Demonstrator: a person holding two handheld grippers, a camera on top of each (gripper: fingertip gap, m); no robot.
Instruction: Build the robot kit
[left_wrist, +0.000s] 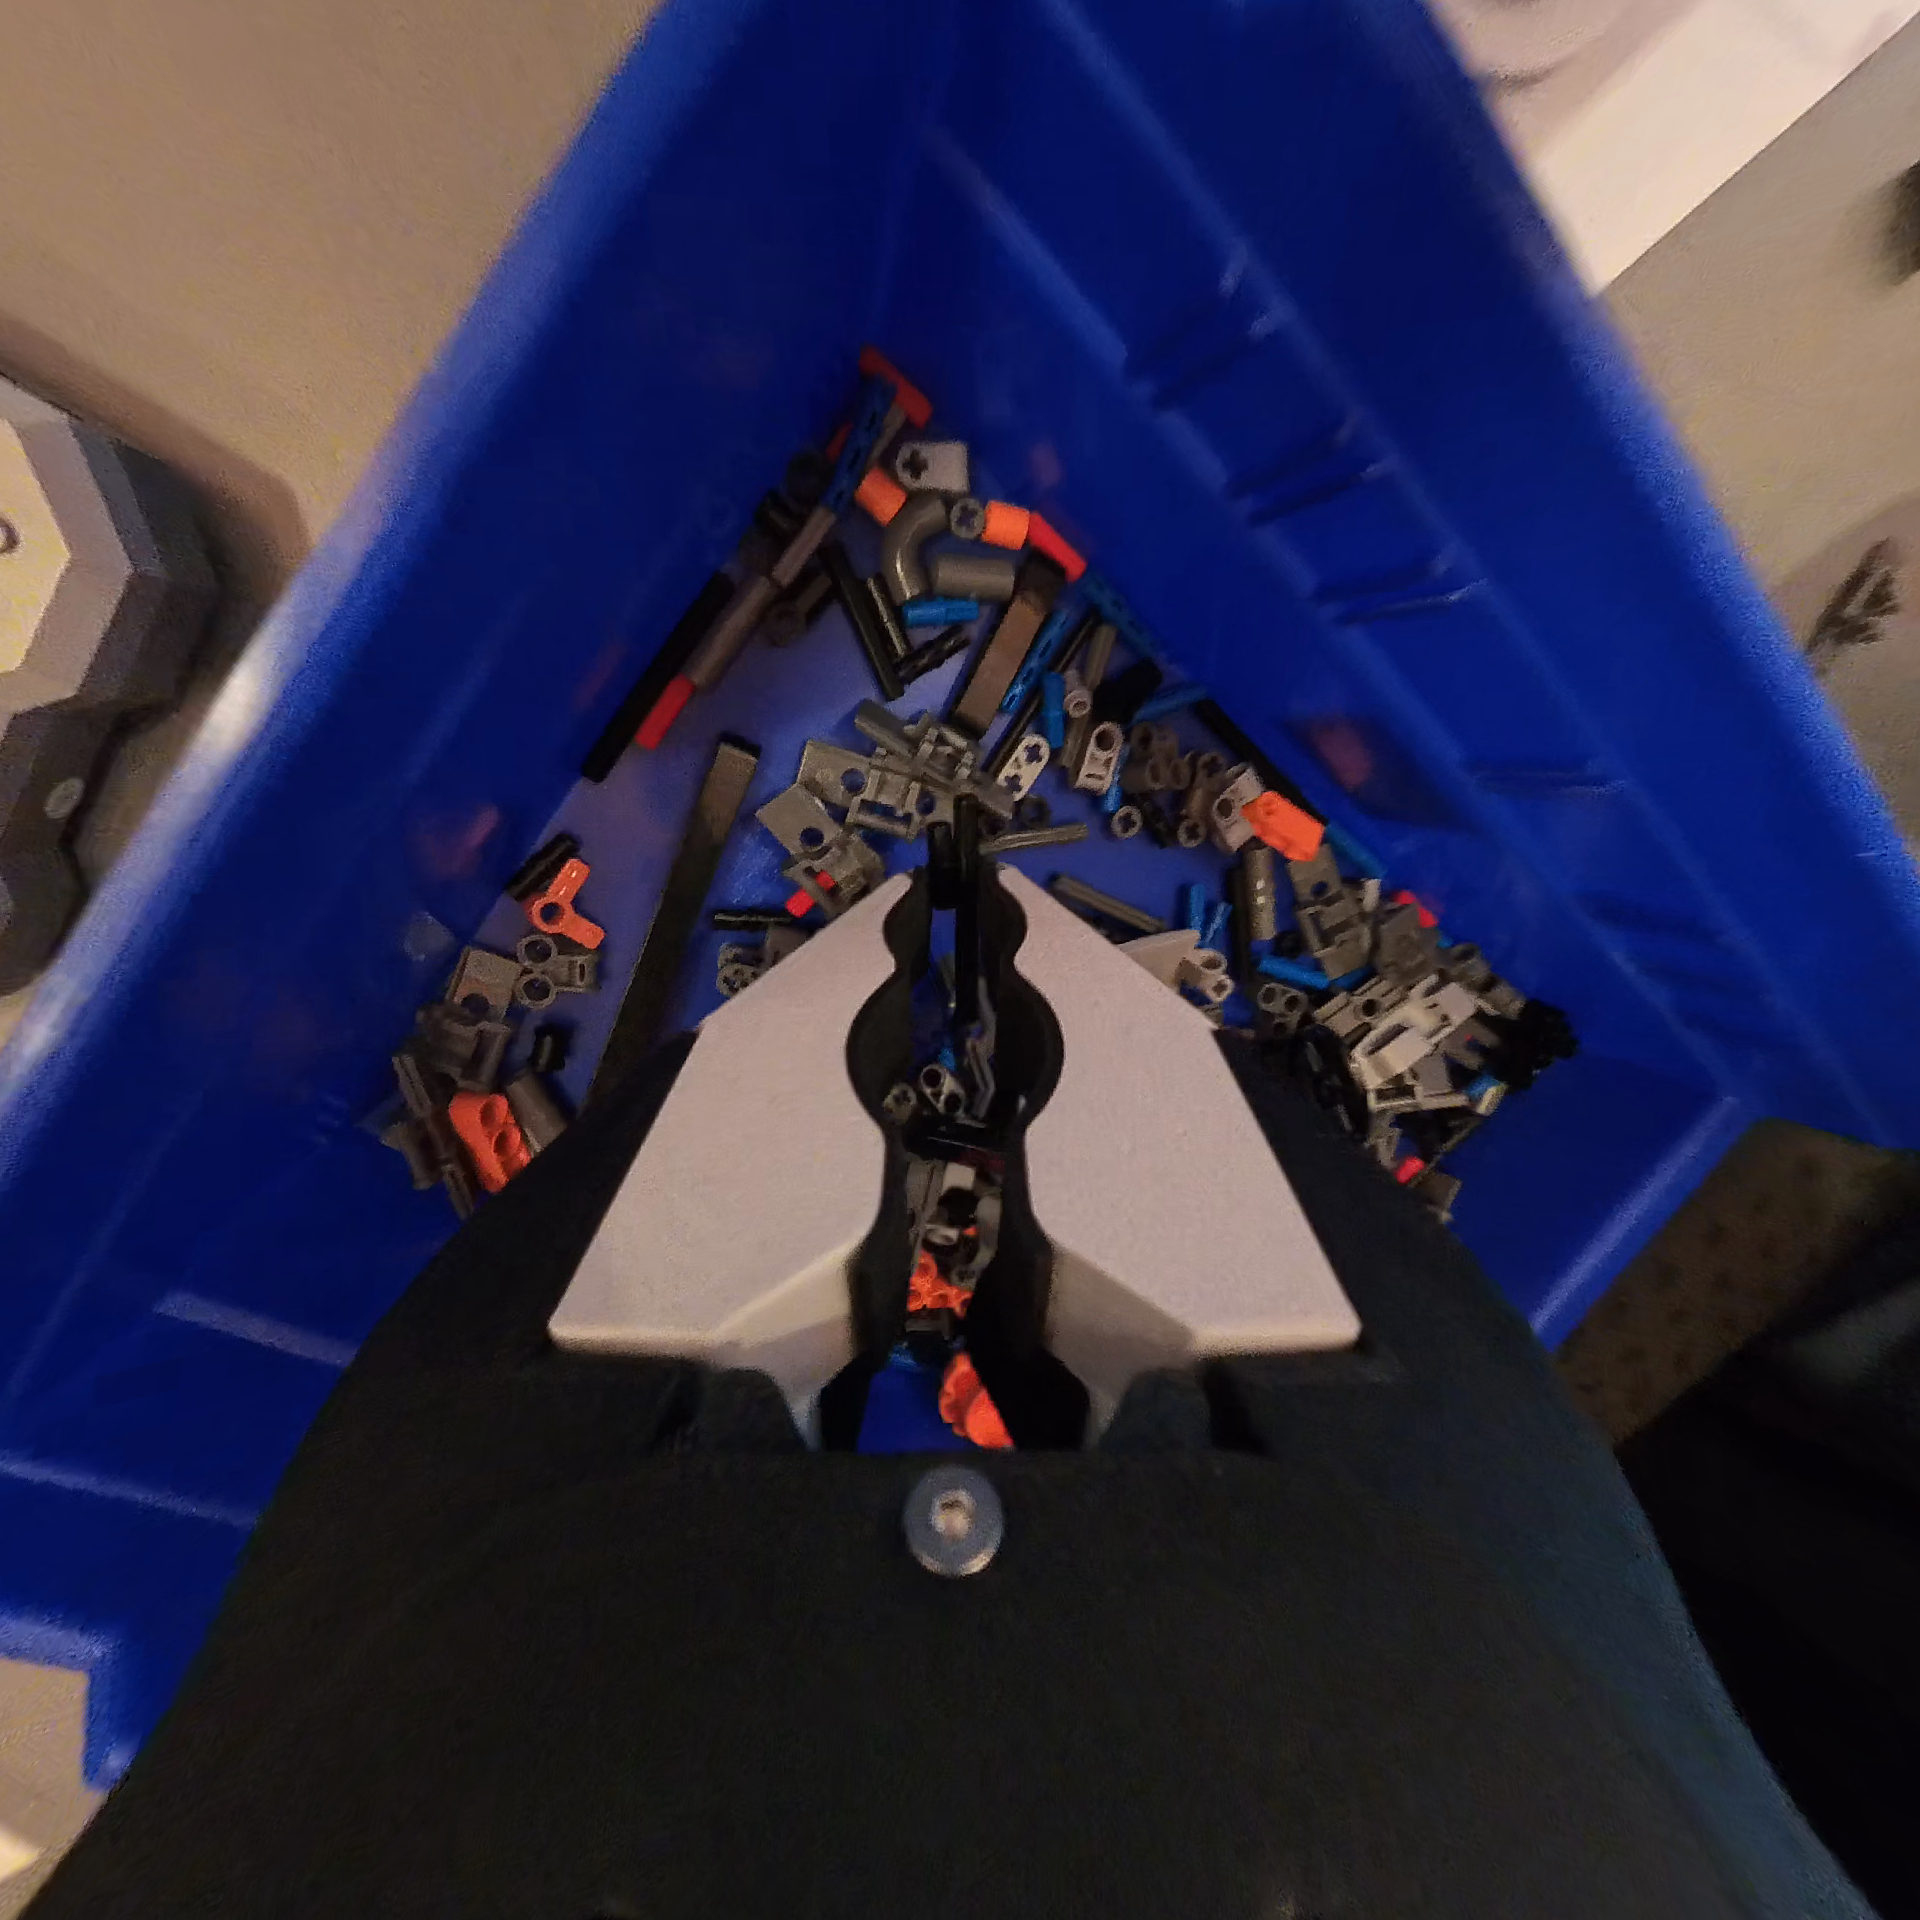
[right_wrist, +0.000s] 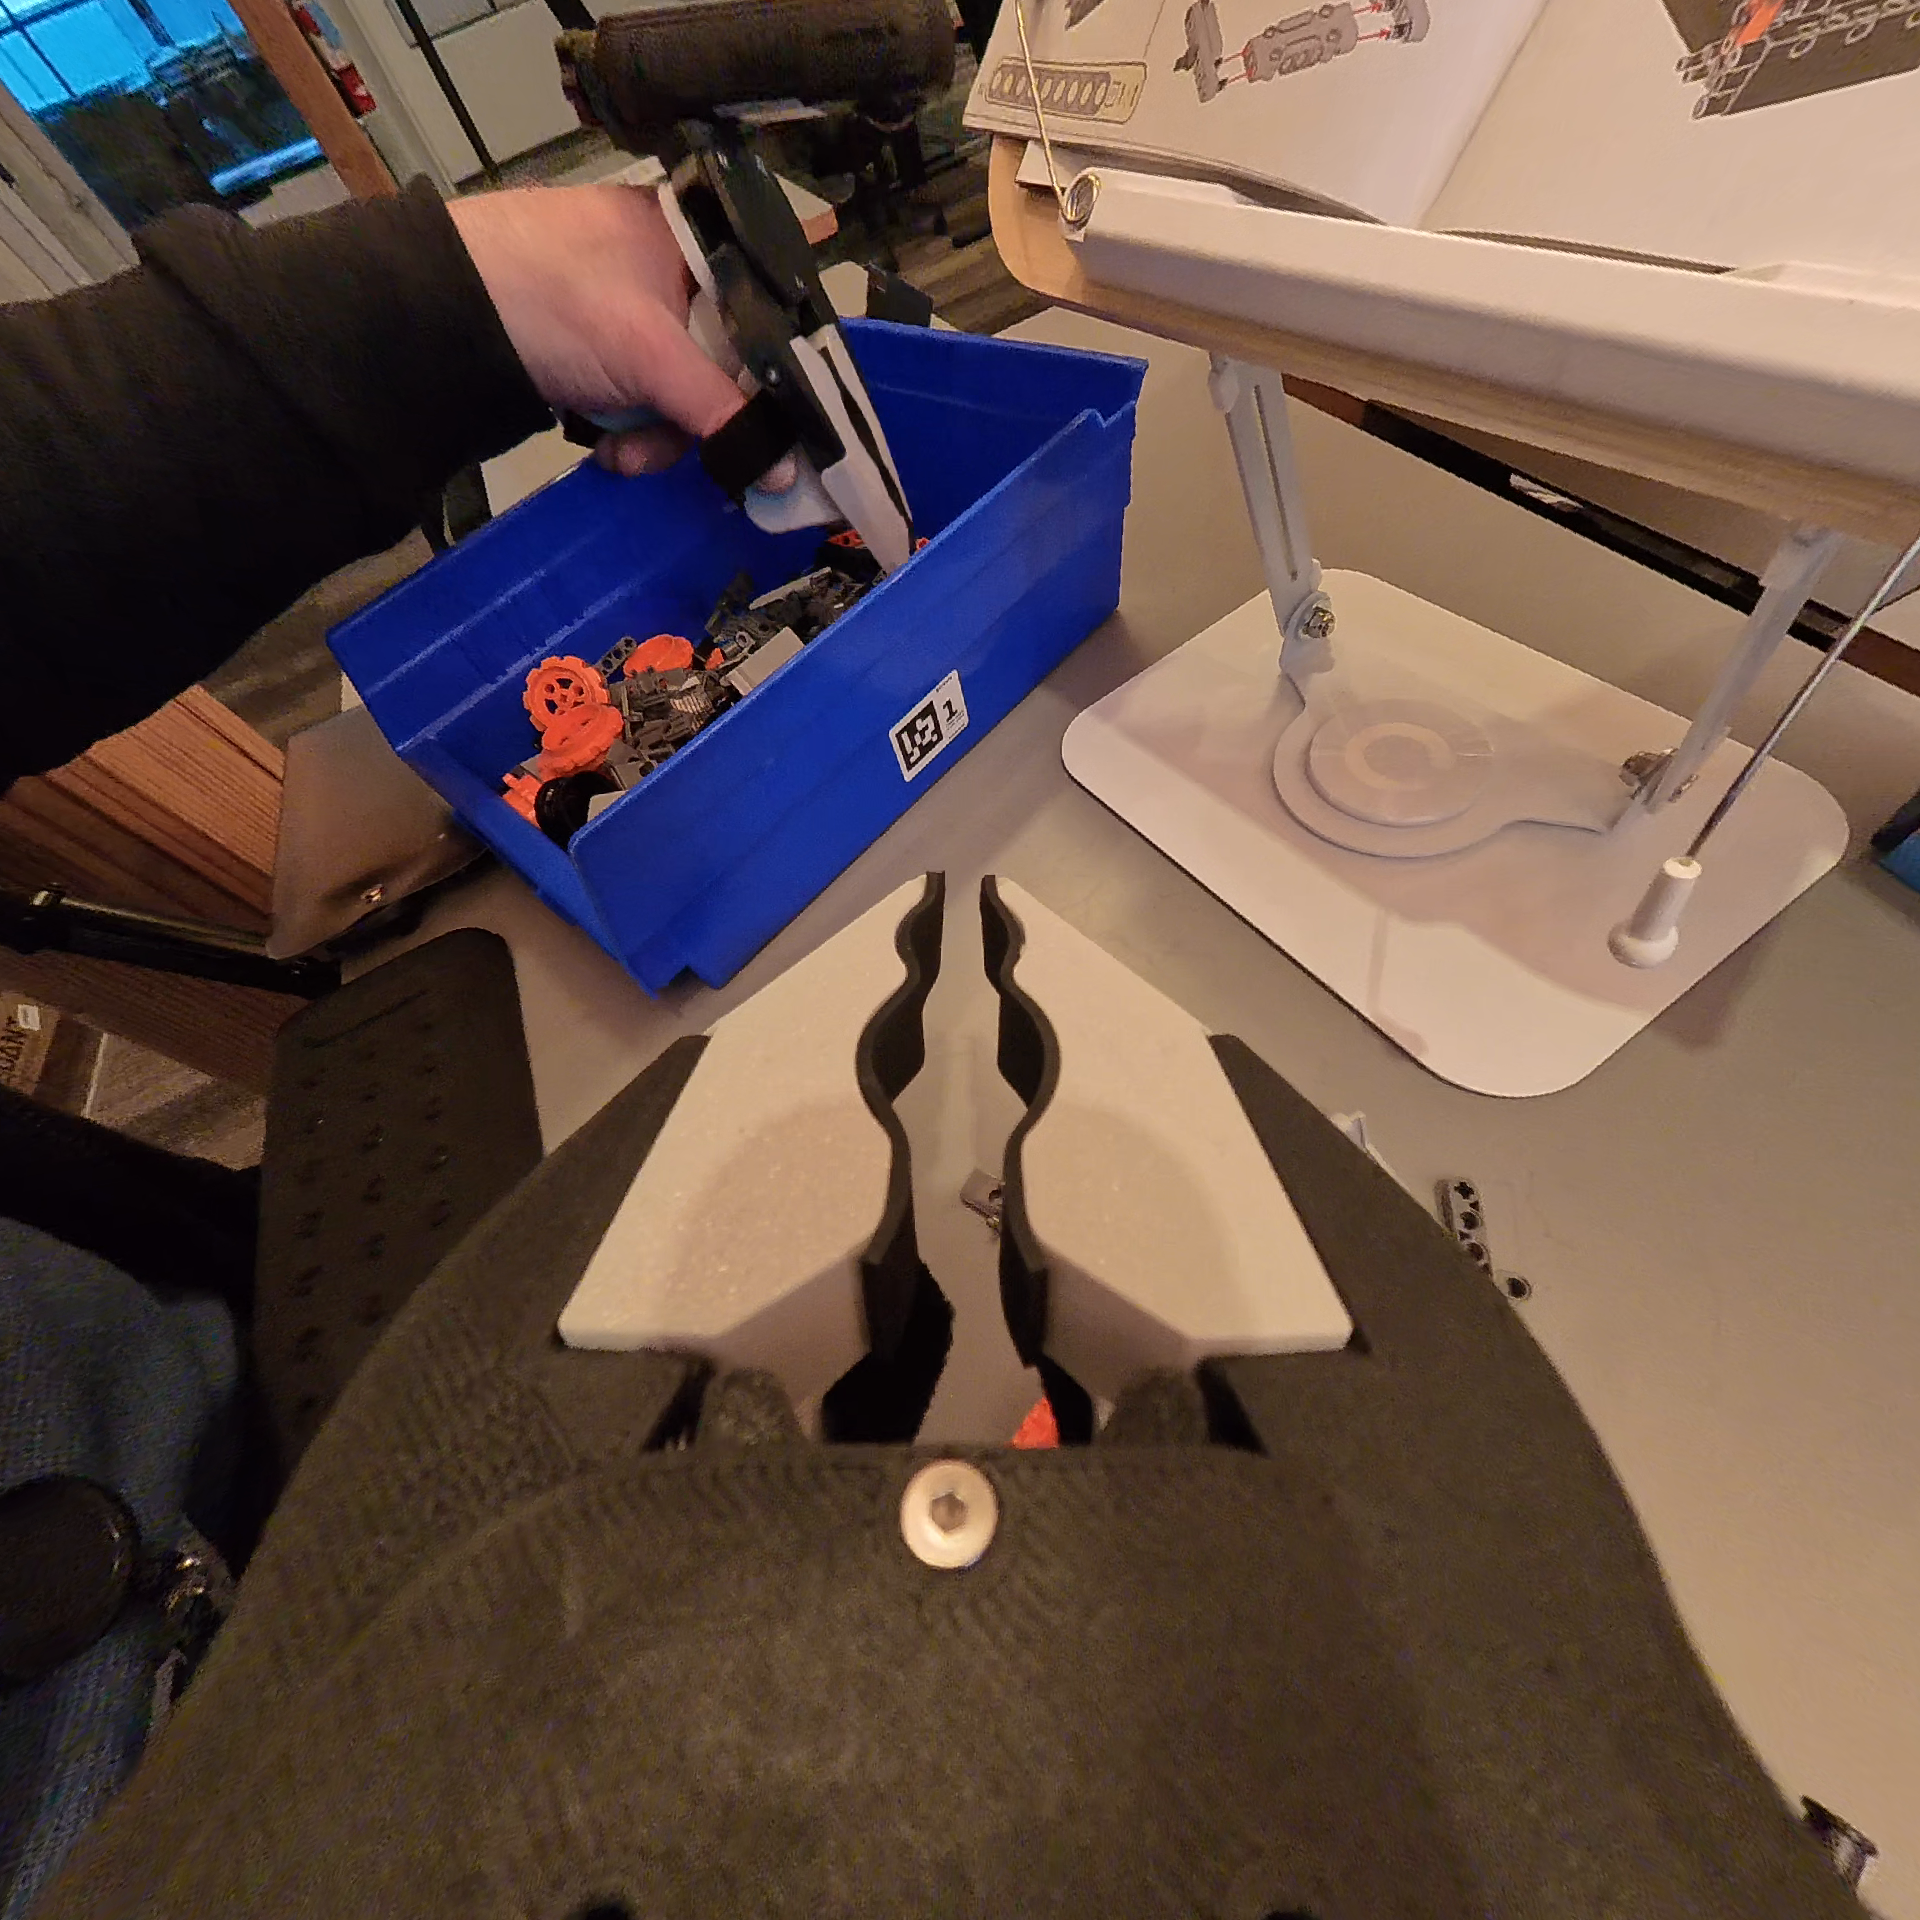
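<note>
My left gripper (left_wrist: 958, 883) reaches down into a blue bin (left_wrist: 1351, 416) of small grey, black, blue and orange building parts. It is shut on a thin black axle (left_wrist: 964, 831), which stands up between the fingertips above the pile. The right wrist view shows this gripper (right_wrist: 894, 540) held by a hand (right_wrist: 592, 301) inside the same bin (right_wrist: 831, 790), near orange wheels (right_wrist: 566, 696). My right gripper (right_wrist: 961, 883) hovers over the grey table in front of the bin. Its jaws are almost together, with a narrow gap and nothing between them.
A white book stand (right_wrist: 1455, 883) holds an open instruction booklet (right_wrist: 1351, 83) at the right. Small grey parts (right_wrist: 1465, 1216) lie on the table beside my right gripper. A black perforated plate (right_wrist: 395, 1122) lies at the left. A grey hexagonal object (left_wrist: 62, 623) sits outside the bin. The gap from one gripper's tips to the other's is roughly 30 cm.
</note>
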